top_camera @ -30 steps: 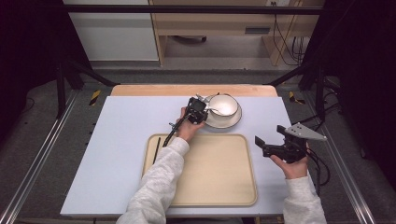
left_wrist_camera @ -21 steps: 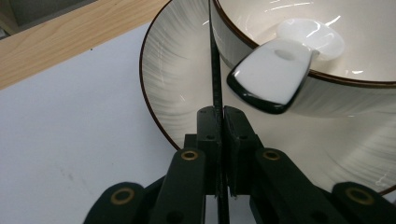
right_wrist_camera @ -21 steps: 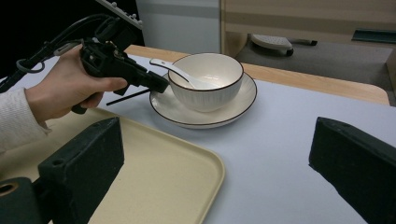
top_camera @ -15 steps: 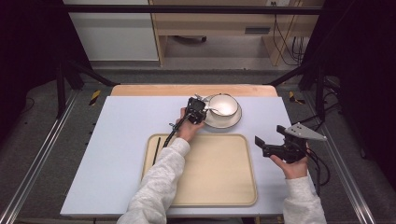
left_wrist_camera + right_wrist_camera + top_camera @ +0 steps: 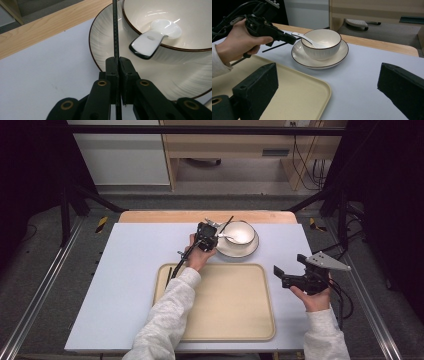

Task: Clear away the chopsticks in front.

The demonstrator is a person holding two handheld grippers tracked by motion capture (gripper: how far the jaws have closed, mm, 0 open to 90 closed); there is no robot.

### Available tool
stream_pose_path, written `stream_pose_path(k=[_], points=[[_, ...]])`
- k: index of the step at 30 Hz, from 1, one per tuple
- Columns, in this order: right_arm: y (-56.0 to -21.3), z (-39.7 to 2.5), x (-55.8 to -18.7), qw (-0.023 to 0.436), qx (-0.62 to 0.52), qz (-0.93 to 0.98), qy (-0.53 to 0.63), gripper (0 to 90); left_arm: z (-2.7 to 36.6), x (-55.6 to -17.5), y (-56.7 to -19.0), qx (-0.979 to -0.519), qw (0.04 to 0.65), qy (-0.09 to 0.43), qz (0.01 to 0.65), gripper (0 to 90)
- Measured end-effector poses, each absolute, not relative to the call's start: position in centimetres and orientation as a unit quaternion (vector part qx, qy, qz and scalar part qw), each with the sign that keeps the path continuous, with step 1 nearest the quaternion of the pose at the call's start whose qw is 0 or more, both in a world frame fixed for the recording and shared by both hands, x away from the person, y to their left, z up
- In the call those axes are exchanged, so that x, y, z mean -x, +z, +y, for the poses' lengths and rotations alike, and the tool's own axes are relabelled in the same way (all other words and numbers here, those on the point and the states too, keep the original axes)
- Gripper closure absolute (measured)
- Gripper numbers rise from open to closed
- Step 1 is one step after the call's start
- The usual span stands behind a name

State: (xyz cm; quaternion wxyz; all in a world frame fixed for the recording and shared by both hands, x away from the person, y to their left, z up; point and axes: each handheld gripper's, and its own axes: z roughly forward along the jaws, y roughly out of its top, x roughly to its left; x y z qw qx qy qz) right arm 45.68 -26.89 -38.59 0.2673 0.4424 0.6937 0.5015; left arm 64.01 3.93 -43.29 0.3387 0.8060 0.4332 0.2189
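My left gripper is shut on a thin black chopstick, which passes between the closed jaws and points up past the plate's rim. Just beyond it a white bowl stands on a white plate with a dark rim. A white ceramic spoon leans in the bowl, handle over its edge toward my left gripper. My right gripper is open and holds nothing, hovering right of the tray. From there I see the bowl ahead.
A beige tray lies at the front middle of the pale blue table top. A second dark chopstick rests by the tray's left edge. A wooden strip runs along the table's far edge.
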Motion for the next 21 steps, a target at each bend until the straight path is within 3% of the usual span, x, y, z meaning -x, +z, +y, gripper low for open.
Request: stream_pose_path(k=[21], points=[[-38.7,-26.7,-45.7,0.271,-0.444,0.696,0.495,3.2,11.4,-57.8,-41.0,-0.753,0.368,0.255,0.483,86.0]])
